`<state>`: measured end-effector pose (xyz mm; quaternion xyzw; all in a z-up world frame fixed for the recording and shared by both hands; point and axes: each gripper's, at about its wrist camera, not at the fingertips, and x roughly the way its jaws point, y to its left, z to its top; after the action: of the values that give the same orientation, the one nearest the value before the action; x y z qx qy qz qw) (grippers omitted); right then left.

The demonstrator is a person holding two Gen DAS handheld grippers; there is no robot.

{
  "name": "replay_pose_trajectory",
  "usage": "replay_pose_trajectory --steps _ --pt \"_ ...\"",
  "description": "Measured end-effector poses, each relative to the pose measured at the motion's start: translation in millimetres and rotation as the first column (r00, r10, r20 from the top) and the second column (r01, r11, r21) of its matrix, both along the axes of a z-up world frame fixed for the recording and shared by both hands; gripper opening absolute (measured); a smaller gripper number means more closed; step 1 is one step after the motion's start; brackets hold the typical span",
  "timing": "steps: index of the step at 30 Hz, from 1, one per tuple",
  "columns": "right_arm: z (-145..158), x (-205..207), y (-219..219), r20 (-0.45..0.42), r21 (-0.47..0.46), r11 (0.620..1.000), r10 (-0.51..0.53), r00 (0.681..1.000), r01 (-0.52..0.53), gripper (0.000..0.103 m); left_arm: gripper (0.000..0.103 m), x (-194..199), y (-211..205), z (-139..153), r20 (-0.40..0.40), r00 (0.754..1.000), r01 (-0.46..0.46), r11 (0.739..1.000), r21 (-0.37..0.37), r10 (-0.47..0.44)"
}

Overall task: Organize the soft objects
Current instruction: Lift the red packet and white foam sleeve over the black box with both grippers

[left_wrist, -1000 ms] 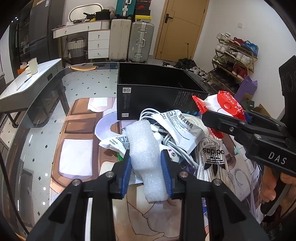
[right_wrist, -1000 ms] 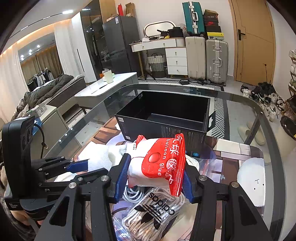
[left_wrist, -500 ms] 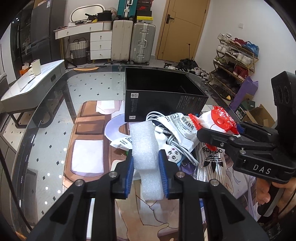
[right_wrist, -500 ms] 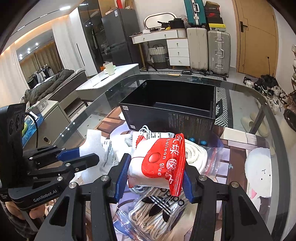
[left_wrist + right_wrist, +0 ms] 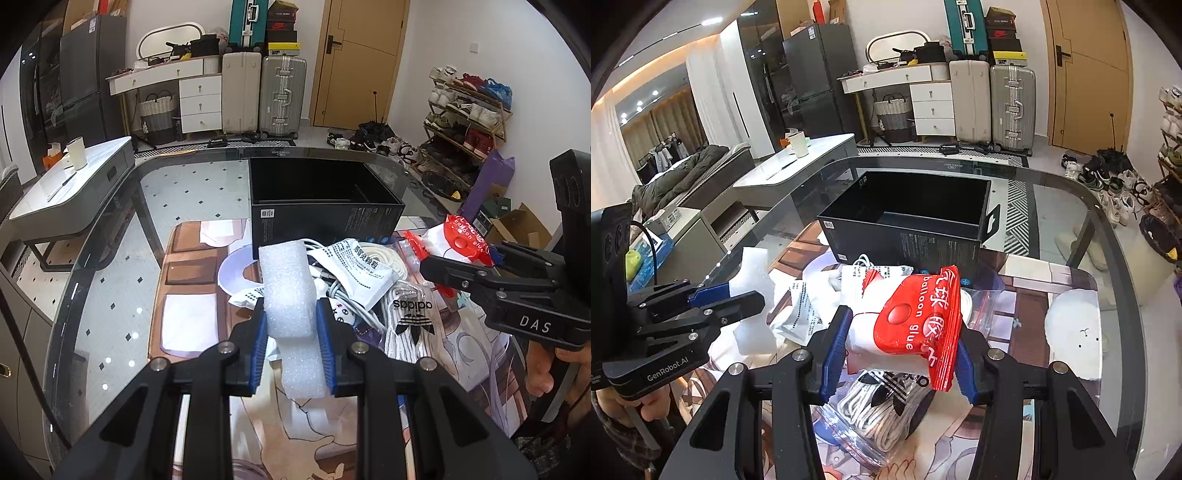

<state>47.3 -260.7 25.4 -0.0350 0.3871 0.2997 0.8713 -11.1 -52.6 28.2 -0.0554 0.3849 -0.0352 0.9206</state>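
Now, key relation: black box (image 5: pixel 325 206) stands just beyond the pile, straight ahead of both claws, open side up.
Left claw (image 5: pixel 291 343): clamped on white foam strip (image 5: pixel 290 291), long axis running away toward the box; tilted downward above the desk (image 5: pixel 110 280).
Right claw (image 5: pixel 897 347): clamped on red balloon glue packet (image 5: pixel 916 325), raised over the adidas bag (image 5: pixel 882 398), likewise aimed at the box.
Nearer: about even; neither load is over the box's rim yet.
Next, judged: carry forward, then release inside.
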Motion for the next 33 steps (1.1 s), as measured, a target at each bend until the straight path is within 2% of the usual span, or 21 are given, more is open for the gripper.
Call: replay_pose_trajectory --steps 13,23,33 --pt "25.0 12.6 -1.3 0.007 0.015 1.0 -0.012 1.0 0.012 0.051 0.023 21.5 6.8 26.5 0.036 0.999 0.001 1.0 0.03 -0.002" --pt "39.1 36.1 9.4 -0.005 0.03 0.999 -0.016 1.0 0.016 0.051 0.023 49.3 12.9 44.0 0.052 0.998 0.019 1.0 0.015 -0.02" --pt "57.5 64.5 22.2 0.006 0.034 0.999 -0.018 1.0 0.017 0.051 0.023 81.5 12.0 53.7 0.06 0.997 0.041 0.999 0.035 -0.043"
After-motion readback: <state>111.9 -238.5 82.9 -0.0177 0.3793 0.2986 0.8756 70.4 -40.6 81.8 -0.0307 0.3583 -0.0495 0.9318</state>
